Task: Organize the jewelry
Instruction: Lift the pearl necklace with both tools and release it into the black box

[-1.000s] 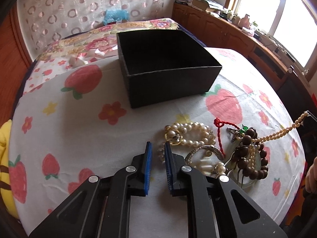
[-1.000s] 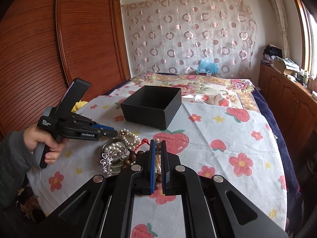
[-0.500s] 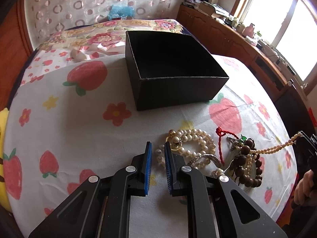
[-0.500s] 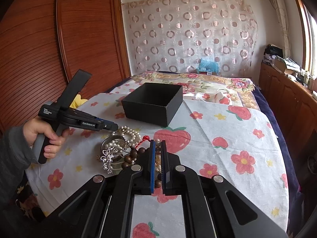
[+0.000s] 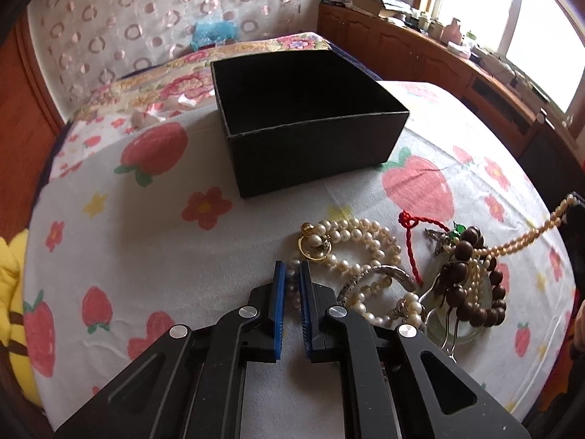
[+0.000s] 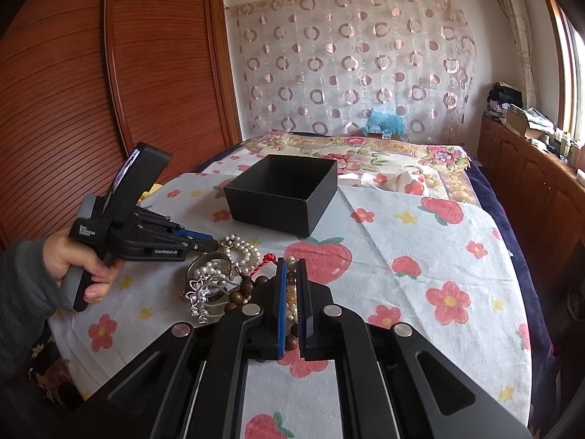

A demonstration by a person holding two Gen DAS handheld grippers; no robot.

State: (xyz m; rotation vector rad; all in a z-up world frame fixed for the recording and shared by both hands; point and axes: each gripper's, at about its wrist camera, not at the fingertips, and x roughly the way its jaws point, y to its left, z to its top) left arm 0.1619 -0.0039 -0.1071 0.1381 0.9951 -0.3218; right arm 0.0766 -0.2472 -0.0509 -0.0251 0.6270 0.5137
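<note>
L fingers (image 5: 291,274) just narrowed onto pearl strand (image 5: 343,241) | R fingers (image 6: 291,274) clamp bead string (image 6: 291,292)

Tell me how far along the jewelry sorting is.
Nothing done: the black box looks empty. In hand: right claw grips a beige bead strand; left claw, jaws just closing, pinches the white pearl strand. Left: the whole pile.
</note>
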